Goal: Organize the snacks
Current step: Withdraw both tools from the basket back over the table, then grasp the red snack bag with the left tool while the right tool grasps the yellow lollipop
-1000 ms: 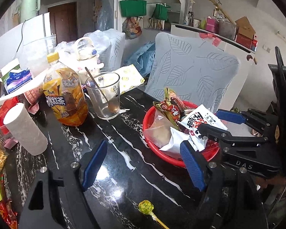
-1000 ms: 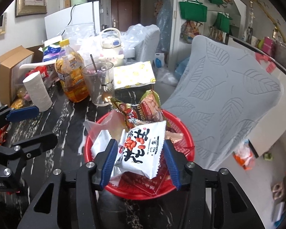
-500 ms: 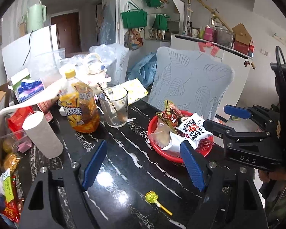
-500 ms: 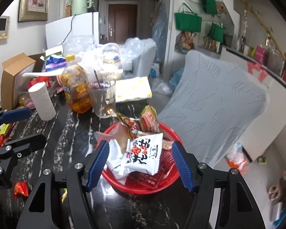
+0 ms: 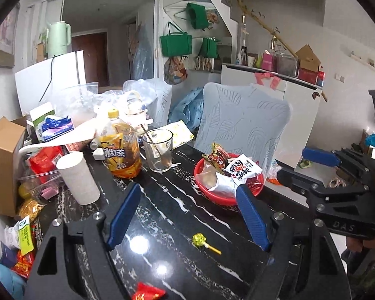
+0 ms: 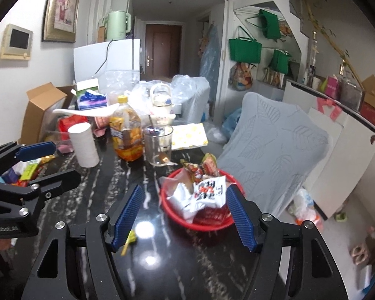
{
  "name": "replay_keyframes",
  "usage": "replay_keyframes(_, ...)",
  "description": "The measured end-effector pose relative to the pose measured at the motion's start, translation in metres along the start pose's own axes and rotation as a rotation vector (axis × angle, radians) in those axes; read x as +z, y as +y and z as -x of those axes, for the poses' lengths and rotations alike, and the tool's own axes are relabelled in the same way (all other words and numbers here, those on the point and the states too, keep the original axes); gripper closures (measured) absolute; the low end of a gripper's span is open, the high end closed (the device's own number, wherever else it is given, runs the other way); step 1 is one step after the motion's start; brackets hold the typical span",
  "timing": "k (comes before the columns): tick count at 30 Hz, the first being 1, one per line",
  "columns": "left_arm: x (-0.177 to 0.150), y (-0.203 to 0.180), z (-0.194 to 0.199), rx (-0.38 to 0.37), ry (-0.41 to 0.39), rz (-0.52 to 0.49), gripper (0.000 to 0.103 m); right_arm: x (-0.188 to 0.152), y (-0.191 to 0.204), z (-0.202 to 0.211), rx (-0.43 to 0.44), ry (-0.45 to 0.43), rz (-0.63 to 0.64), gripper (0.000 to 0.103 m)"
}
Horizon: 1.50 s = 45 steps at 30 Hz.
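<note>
Released, white snack packet (image 6: 208, 192) lies atop red basket (image 6: 200, 223).

Glossy black marble-look table (image 5: 162, 215), red plastic basket (image 5: 200, 172), crinkly foil packets (image 5: 242, 170)

Tea bottle (image 5: 119, 150), glass (image 5: 158, 150), paper roll (image 5: 78, 178)
</note>
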<state>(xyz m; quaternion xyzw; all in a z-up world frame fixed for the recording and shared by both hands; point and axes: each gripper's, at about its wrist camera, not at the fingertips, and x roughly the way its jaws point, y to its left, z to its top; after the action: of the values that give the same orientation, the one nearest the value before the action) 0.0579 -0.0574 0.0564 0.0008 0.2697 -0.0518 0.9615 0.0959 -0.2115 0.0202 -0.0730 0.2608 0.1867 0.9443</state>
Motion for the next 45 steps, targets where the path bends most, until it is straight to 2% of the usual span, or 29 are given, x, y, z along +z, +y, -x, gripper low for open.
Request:
replay_keyframes(10,-0.035,0.007,0.048,0.033,-0.004,0.02,0.025,-0.031,0.029,0.051,0.047,-0.022,-0.027,0.033)
replay_keyframes(21,-0.089,0.024,0.068,0.109,0.067,0.039,0.025,-0.081,0.063,0.061,0.109,0.02,-0.009,0.033)
replay_keyframes(27,-0.12,0.033,0.059,0.1,0.118,0.097,0.025,-0.105,0.074,0.046,0.166,0.075,-0.008,0.033)
replay_keyframes(34,-0.155,0.044,0.044,0.061,0.157,0.157,0.025,-0.126,0.09,0.029,0.217,0.097,0.038,0.033)
replay_keyframes(38,-0.167,0.05,0.031,0.075,0.191,0.157,0.025,-0.134,0.1,0.015,0.252,0.131,0.063,0.033)
replay_keyframes(45,-0.182,0.074,-0.007,0.08,0.28,0.197,0.025,-0.145,0.111,-0.016,0.263,0.189,0.083,0.033)
